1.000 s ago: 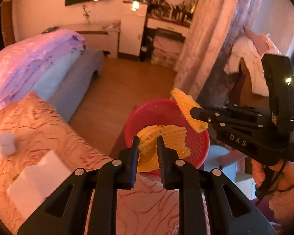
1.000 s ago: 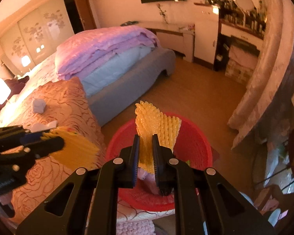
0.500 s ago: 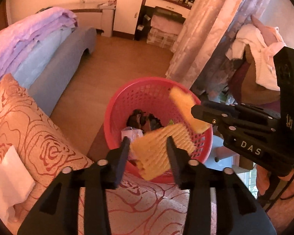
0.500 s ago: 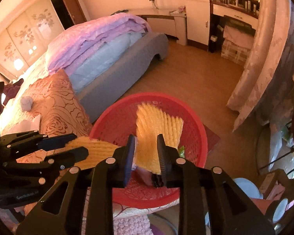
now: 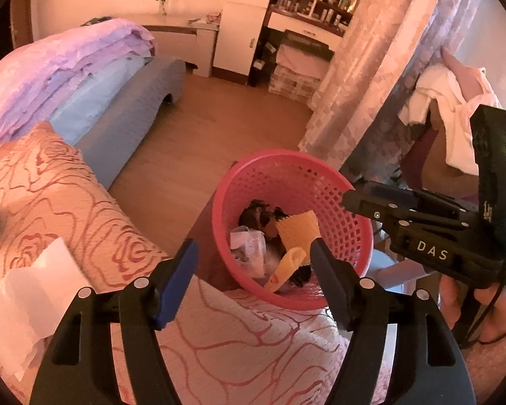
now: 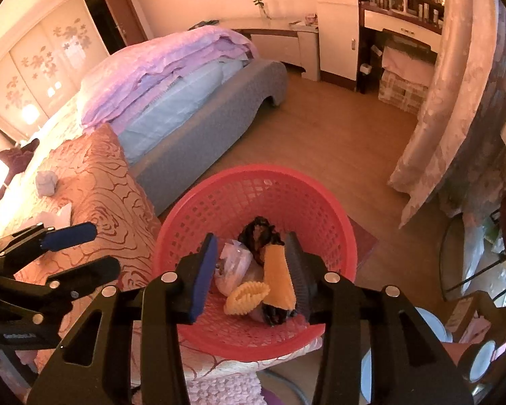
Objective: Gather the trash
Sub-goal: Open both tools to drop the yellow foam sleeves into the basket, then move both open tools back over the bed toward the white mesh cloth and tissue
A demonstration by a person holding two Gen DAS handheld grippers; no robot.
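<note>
Right wrist view: both foam nets are seen dropped in the basket; fingers of both grippers have just been opened, empty. Tissues are left near, on the bed.

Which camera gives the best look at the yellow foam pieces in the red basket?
The right wrist view: it looks almost straight down into the red basket, so both yellow foam pieces lie in plain sight among the other trash. The left wrist view sees the basket at a slant, and that gripper's finger partly covers the pieces.

Left tongs just opened, empty, right tongs likewise, angled downward
</note>
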